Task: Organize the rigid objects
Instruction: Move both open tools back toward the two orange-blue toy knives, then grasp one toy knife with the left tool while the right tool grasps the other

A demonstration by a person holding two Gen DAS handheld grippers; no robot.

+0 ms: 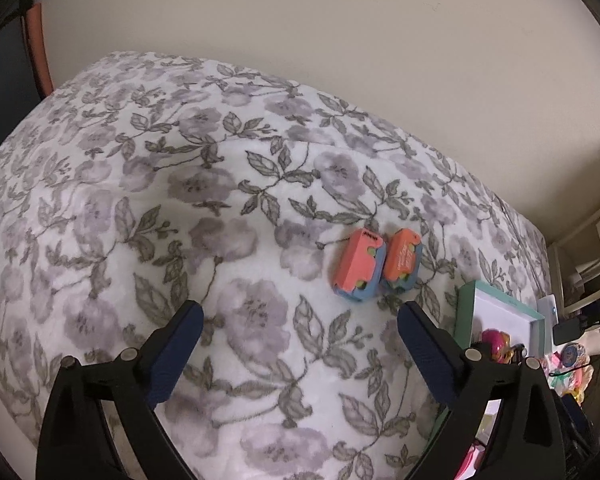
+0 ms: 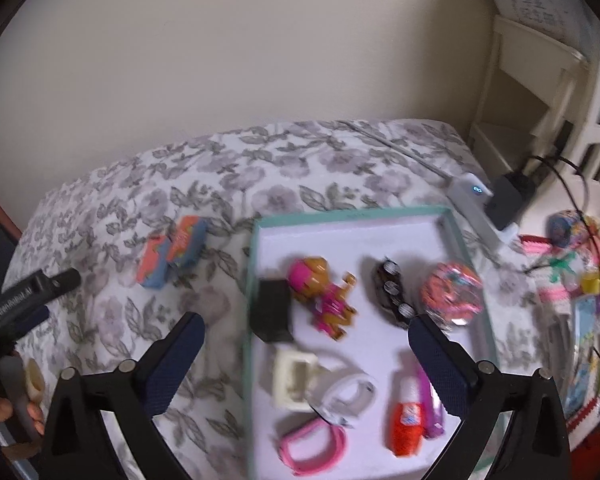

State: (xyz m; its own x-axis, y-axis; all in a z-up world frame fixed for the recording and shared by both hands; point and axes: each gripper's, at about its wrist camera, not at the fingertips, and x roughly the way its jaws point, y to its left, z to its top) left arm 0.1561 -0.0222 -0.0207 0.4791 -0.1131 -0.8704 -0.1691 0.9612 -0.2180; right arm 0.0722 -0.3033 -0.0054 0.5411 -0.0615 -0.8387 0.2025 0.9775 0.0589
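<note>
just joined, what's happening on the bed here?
A person is sorting toys on a floral blanket with a gripper in each hand. Both are open and hold nothing: the left gripper hangs over bare blanket near two orange-and-blue blocks lying side by side, and the right gripper hangs over a teal-rimmed tray. The tray already contains a pink doll, a black box, a pink band and other small items.

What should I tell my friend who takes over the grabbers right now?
Left gripper: open, empty, over the flowered blanket.
Right gripper: open, empty, above the tray.
Two orange-and-blue blocks lie side by side on the blanket, left of the tray.
In the tray: toy figure, black box, round pink toy, bands, small bottle.
Left: probably the two blocks, then the clutter right of the tray.
</note>
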